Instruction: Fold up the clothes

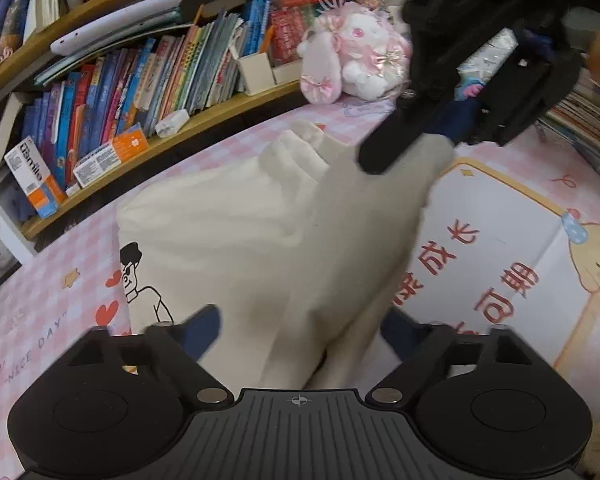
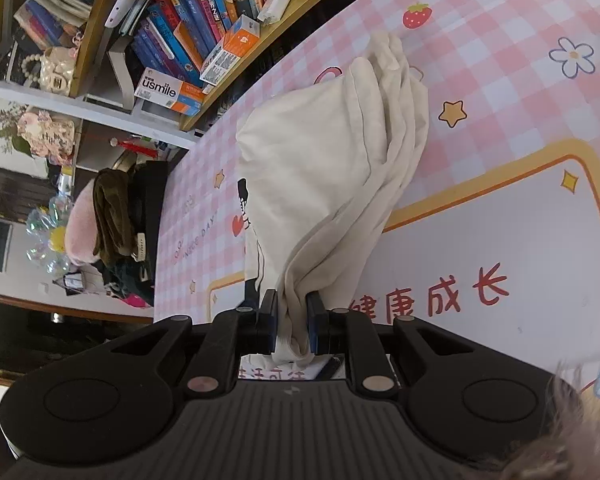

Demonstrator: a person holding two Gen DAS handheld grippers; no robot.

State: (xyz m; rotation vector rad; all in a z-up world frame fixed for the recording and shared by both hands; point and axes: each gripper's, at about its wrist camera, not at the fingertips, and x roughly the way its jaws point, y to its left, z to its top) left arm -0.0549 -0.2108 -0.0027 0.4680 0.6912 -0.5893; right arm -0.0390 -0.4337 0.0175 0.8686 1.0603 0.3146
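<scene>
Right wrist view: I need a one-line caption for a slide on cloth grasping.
Right claw shut on a bunched fold of the cream T-shirt, lifting it off the pink checked table mat.

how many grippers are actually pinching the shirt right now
1 for sure. The right gripper is clamped on the cream T-shirt. The left gripper is spread open around it; contact there isn't clear.

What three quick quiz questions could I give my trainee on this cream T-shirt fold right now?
1. True or false: the right claw is shut on a bunched part of the cream cotton T-shirt.
2. Which claw has its fingers spread wide: A left, B right?
3. What pale toy sits beside the wooden bookshelf at the far end of the pink checked mat?

Key: 1 true; 2 A; 3 the pink-and-white plush bunny.
</scene>
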